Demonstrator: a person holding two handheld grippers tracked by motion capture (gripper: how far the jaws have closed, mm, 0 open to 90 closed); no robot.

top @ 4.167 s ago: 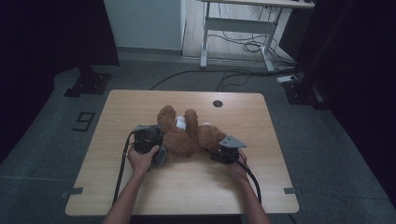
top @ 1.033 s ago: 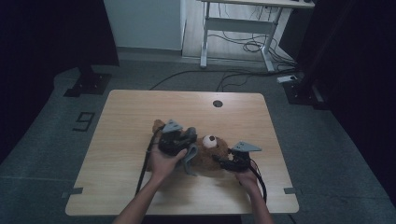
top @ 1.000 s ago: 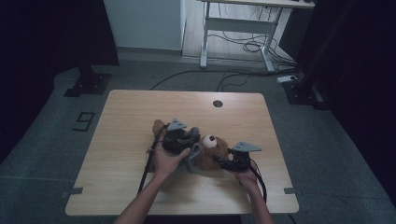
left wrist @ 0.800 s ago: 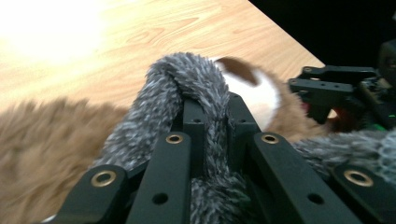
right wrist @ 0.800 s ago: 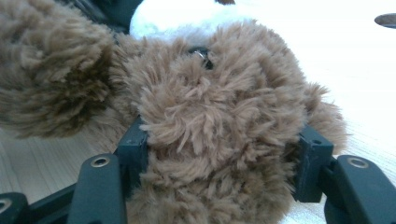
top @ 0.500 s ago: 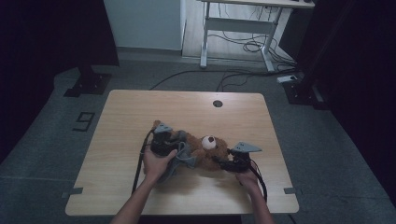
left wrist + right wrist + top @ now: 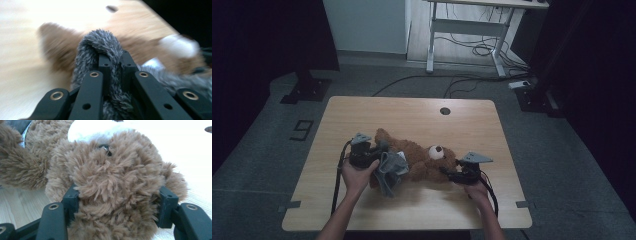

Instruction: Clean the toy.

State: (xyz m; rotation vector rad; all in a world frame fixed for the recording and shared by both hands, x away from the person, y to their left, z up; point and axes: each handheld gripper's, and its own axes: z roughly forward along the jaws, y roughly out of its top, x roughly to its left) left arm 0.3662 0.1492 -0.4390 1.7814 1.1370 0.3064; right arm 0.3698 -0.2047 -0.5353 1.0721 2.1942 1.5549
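A brown teddy bear (image 7: 419, 160) lies on its back across the wooden table (image 7: 412, 112), its head to the right. My right gripper (image 7: 451, 172) is clamped on the bear's head (image 7: 112, 182), one jaw pressed into the fur on each side. A grey fuzzy garment (image 7: 391, 170) bunches around the bear's lower body. My left gripper (image 7: 379, 156) is shut on a fold of this grey garment (image 7: 100, 47), and the blurred bear (image 7: 150, 47) lies beyond it.
A round cable hole (image 7: 445, 111) sits near the table's far edge. Behind the table stand a white desk frame (image 7: 467, 30) with cables on the floor and a black stand base (image 7: 307, 90) at the left. Bare wood surrounds the bear.
My left gripper has drawn back to the left with the grey garment, away from the bear's head. The right gripper has stayed on the head.
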